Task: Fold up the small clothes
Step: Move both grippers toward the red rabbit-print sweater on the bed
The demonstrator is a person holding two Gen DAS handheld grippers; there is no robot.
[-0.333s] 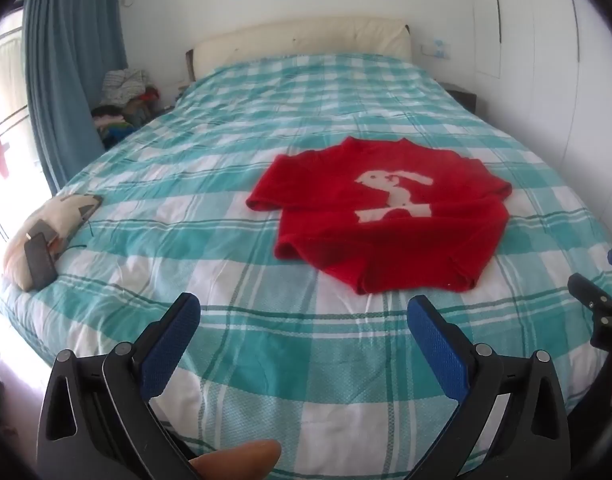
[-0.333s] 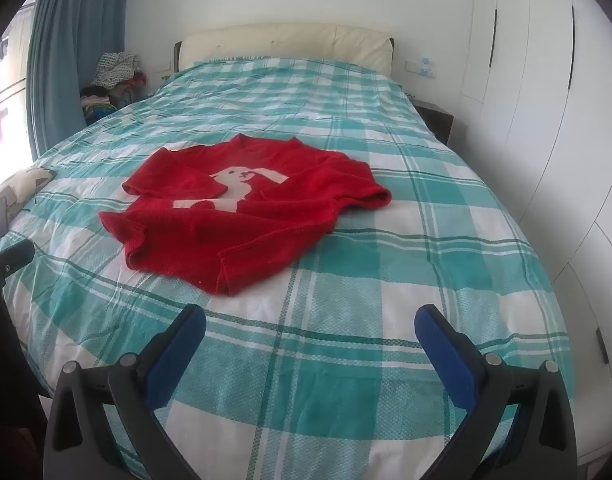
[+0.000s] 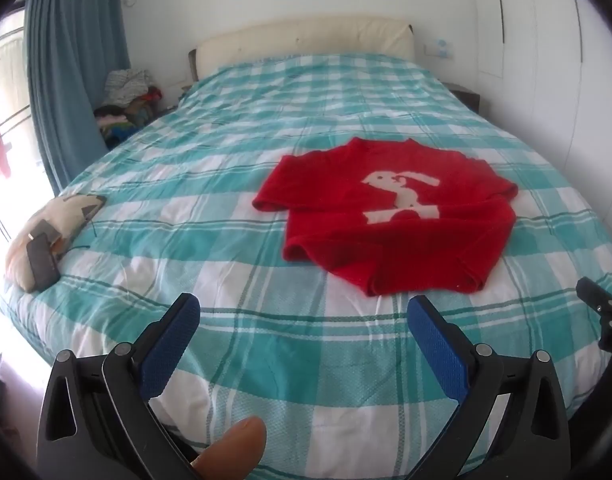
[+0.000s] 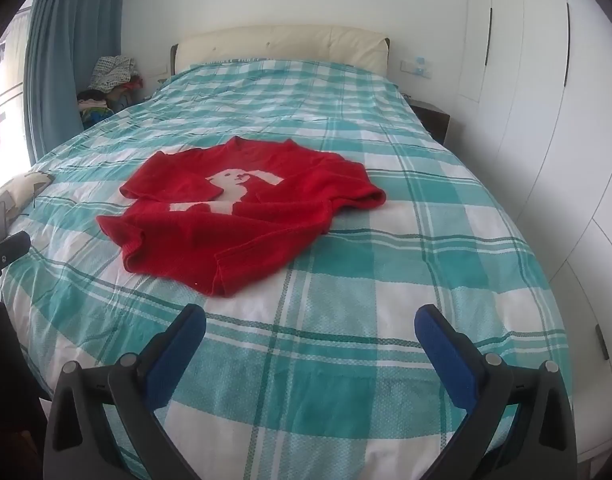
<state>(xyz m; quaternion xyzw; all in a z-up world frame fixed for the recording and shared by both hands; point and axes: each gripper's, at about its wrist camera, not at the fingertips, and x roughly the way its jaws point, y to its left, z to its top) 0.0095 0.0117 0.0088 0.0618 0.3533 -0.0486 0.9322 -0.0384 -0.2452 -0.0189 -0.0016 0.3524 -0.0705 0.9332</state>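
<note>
A small red sweater (image 3: 389, 216) (image 4: 242, 216) with a white animal figure on its front lies spread on the teal-and-white checked bed (image 3: 266, 360) (image 4: 385, 280). Its sleeves are partly tucked in and its hem is rumpled. My left gripper (image 3: 304, 316) hangs open above the bed's near part, short of the sweater's hem, nothing between its blue pads. My right gripper (image 4: 309, 326) is open too, near the bed's foot, with the sweater ahead and to its left. A fingertip (image 3: 234, 448) shows at the bottom of the left wrist view.
A small cushion (image 3: 46, 236) with a dark phone on it lies at the bed's left edge. A pile of clothes (image 3: 126, 108) sits by the blue curtain (image 3: 74, 80). White wardrobe doors (image 4: 545, 120) run along the right side. A cream headboard (image 4: 282, 44) stands at the far end.
Both grippers have eased slightly forward toward the sweater. Their jaws stay wide apart and the sweater has not moved.
</note>
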